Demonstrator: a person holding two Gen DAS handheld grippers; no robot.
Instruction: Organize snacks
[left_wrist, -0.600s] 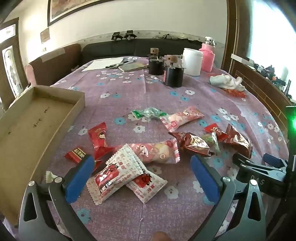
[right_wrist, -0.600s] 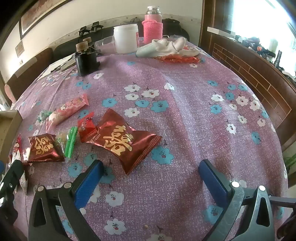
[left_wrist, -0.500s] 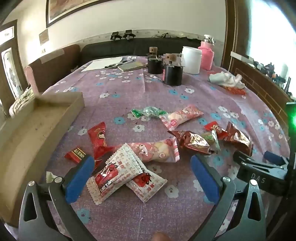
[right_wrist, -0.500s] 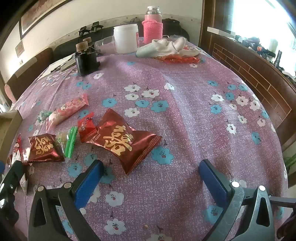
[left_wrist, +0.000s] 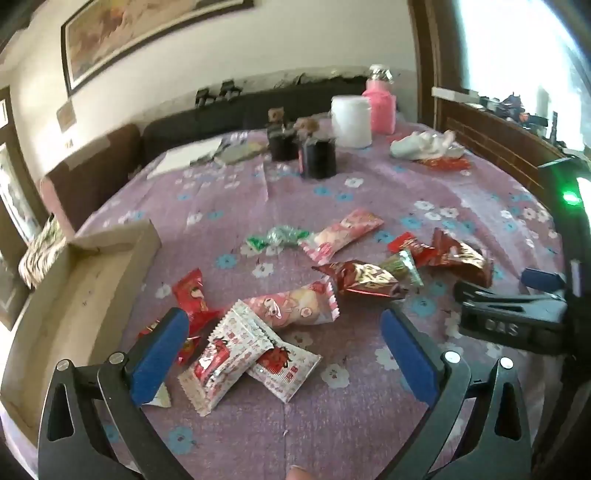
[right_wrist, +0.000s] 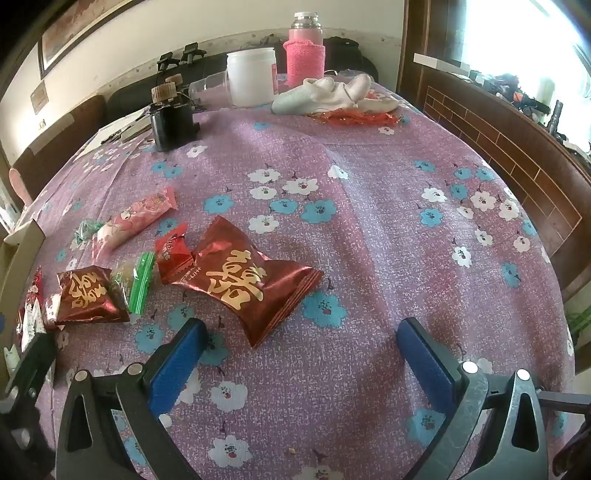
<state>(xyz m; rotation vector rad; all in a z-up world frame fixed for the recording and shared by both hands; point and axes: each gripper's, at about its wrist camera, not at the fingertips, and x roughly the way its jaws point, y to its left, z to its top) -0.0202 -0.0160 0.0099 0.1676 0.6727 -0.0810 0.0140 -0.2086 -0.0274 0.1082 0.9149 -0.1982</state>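
Several snack packets lie scattered on the purple flowered tablecloth. My left gripper (left_wrist: 284, 343) is open and empty, just above two white-and-red packets (left_wrist: 229, 354) and a pink packet (left_wrist: 295, 304). A cardboard box (left_wrist: 74, 295) sits to its left. My right gripper (right_wrist: 299, 354) is open and empty, just short of a large red foil packet (right_wrist: 251, 280). A smaller red foil packet (right_wrist: 86, 295), a green packet (right_wrist: 135, 277) and a long pink packet (right_wrist: 136, 221) lie to its left. The right gripper also shows in the left wrist view (left_wrist: 509, 317).
At the back of the table stand black jars (right_wrist: 171, 122), a white tub (right_wrist: 251, 75), a pink flask (right_wrist: 304, 59) and a white cloth (right_wrist: 332, 94). Papers (left_wrist: 192, 157) lie at the back left. A wooden ledge (right_wrist: 509, 147) runs along the right.
The left wrist view has tilted and shifted, so the box sits lower and further left. The snacks and the right gripper have not moved.
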